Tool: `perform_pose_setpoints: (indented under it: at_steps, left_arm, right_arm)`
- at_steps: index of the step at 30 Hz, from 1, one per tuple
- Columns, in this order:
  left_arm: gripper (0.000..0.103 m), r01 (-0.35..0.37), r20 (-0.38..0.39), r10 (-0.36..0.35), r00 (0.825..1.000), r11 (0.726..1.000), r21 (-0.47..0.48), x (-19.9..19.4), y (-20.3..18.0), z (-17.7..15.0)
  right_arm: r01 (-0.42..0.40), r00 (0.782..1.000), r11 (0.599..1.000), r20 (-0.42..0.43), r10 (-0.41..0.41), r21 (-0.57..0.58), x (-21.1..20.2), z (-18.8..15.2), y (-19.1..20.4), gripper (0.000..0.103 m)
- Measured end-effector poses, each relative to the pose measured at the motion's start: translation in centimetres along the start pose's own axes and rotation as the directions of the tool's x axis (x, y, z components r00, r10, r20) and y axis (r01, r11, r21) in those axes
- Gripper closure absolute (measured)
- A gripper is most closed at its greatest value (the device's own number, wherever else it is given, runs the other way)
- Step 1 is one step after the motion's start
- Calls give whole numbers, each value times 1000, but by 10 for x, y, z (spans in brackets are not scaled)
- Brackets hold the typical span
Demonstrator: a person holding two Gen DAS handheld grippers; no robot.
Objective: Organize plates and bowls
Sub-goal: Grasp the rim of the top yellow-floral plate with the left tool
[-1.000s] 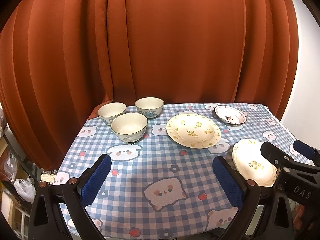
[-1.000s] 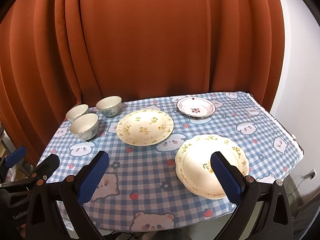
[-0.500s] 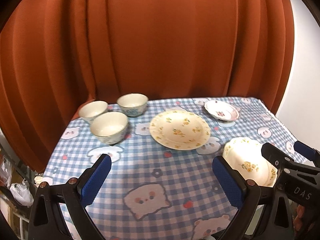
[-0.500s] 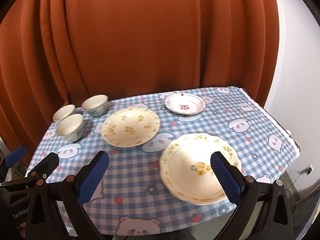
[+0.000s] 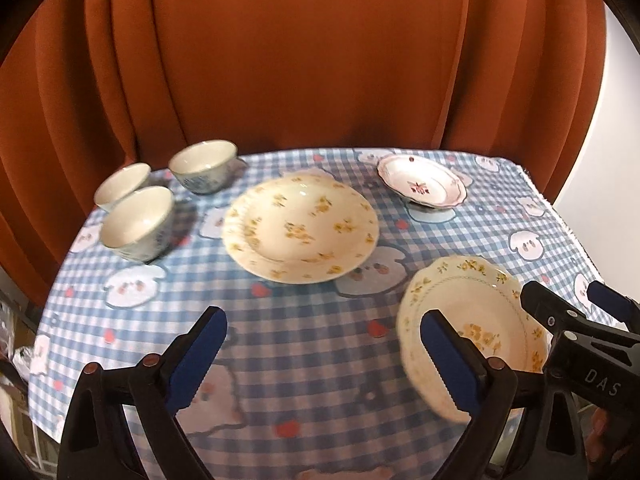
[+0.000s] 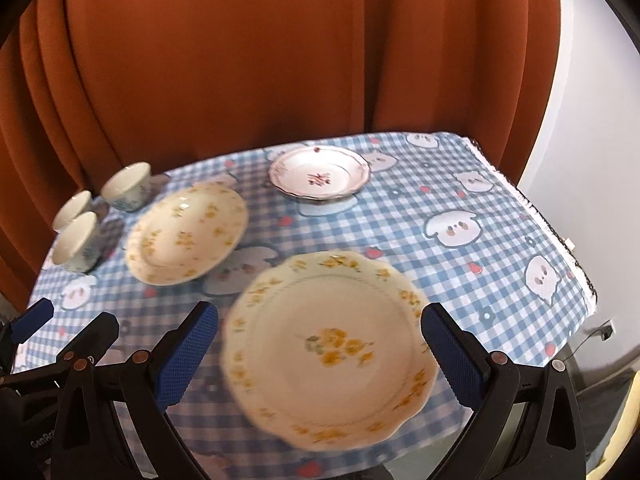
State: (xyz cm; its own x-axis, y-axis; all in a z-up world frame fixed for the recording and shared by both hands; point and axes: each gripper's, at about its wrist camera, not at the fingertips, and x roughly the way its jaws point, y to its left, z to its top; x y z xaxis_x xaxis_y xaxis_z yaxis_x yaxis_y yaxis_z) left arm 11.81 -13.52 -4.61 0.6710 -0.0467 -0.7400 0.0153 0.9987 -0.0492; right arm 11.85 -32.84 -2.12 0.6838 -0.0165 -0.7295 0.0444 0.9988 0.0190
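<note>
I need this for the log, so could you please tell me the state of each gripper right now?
Left gripper: open, holding nothing.
Right gripper: open, holding nothing, with the scalloped yellow-flower plate showing between its fingers.

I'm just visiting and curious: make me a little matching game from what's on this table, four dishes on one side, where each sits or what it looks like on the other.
Things:
1. scalloped plate
2. large round plate
3. small plate
4. three bowls

Descriptions:
A. far side, red motif in its middle
B. nearest, between the right gripper's open jaws
C. clustered at the table's left
D. centre of the table, scattered yellow flowers

Pairs: 1-B, 2-D, 3-A, 4-C
</note>
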Motion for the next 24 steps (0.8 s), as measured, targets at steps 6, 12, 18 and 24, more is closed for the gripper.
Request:
perform_pose_setpoints:
  at_steps: [6, 12, 18, 24]
  left_arm:
    - [9, -28, -74, 26, 997, 999, -27, 34, -29, 3]
    - [12, -36, -149, 31, 988, 999, -31, 66, -54, -2]
    - [12, -34, -214, 33, 976, 999, -4, 91, -77, -9]
    - [18, -29, -281, 27, 959, 1000, -6, 111, -88, -14]
  right_arm:
    - [-31, 998, 1000, -63, 30, -7, 37, 11, -34, 4]
    - [-41, 990, 999, -134, 38, -22, 78, 12, -57, 7]
    - [-51, 969, 998, -245, 41, -35, 118, 4, -72, 14]
    - [-55, 951, 997, -308, 37, -51, 140, -5, -80, 22]
